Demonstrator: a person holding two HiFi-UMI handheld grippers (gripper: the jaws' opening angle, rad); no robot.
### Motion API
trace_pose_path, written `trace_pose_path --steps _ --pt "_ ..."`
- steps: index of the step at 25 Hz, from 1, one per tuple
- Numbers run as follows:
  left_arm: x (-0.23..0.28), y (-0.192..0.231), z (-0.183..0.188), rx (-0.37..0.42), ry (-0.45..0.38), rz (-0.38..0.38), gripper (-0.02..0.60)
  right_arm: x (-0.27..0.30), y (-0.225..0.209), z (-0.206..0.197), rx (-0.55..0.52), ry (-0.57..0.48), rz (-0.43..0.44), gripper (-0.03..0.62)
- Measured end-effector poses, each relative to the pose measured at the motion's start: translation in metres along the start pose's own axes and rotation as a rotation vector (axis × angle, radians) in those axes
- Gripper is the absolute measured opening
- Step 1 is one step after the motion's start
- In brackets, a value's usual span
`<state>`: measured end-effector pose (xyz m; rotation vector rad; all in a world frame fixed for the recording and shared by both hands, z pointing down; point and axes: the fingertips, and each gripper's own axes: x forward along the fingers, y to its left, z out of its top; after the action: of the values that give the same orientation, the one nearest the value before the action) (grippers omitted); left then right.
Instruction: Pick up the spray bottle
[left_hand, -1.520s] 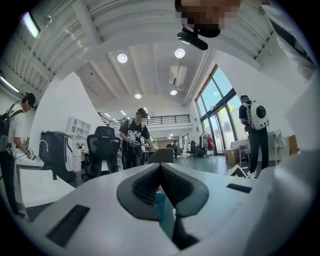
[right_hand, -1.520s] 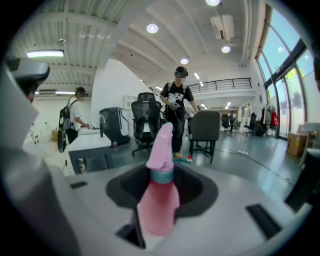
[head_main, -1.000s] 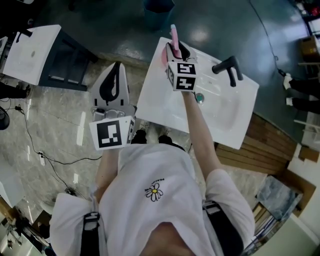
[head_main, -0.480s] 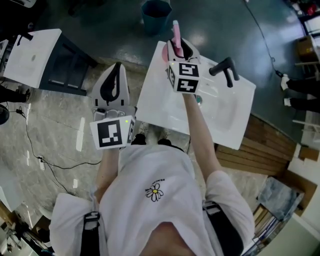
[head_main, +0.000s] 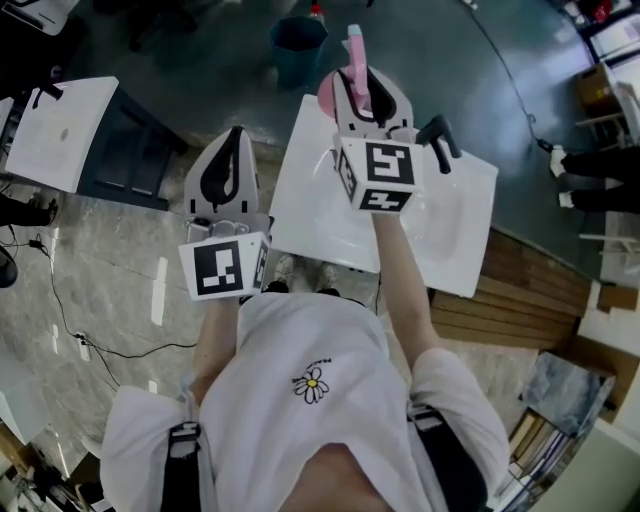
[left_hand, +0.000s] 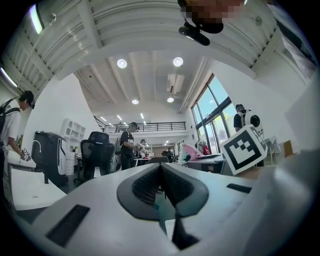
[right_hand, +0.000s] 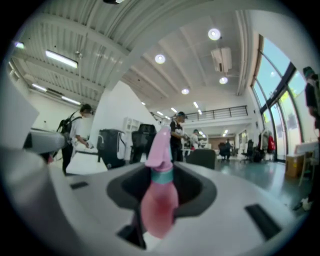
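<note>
The pink spray bottle (head_main: 354, 56) with a teal collar stands upright between the jaws of my right gripper (head_main: 357, 80), which is shut on it and holds it in the air above the white sink basin (head_main: 310, 210). In the right gripper view the spray bottle (right_hand: 160, 200) fills the gap of the right gripper (right_hand: 161, 172), its nozzle pointing up. My left gripper (head_main: 231, 140) hovers left of the basin over the floor, its jaws together with nothing between them. The left gripper (left_hand: 161, 167) looks level into the room in its own view.
A black faucet (head_main: 440, 135) rises from the basin's far right part. A blue bin (head_main: 298, 40) stands beyond the basin on the dark floor. A second white basin on a dark stand (head_main: 60, 130) is at the left. Wooden boards (head_main: 530, 290) lie at the right. People stand about the room.
My right gripper has risen with the spray bottle and now looms larger and nearer the camera, well above the basin. The left gripper has barely shifted.
</note>
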<state>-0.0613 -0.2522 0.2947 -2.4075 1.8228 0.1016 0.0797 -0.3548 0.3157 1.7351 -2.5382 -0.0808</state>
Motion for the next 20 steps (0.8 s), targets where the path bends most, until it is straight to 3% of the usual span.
trace_pose_path --steps 8,15,20 --pt "0.001 -0.02 0.021 0.007 -0.042 -0.041 0.019 -0.056 0.006 0.054 -0.05 -0.138 -0.035 0.156" --pt "-0.004 -0.026 0.032 0.014 -0.069 -0.043 0.02 -0.103 0.012 0.079 -0.056 -0.237 -0.066 0.156" --pt "-0.008 -0.025 0.032 0.014 -0.078 -0.032 0.02 -0.123 0.017 0.077 -0.057 -0.253 -0.075 0.156"
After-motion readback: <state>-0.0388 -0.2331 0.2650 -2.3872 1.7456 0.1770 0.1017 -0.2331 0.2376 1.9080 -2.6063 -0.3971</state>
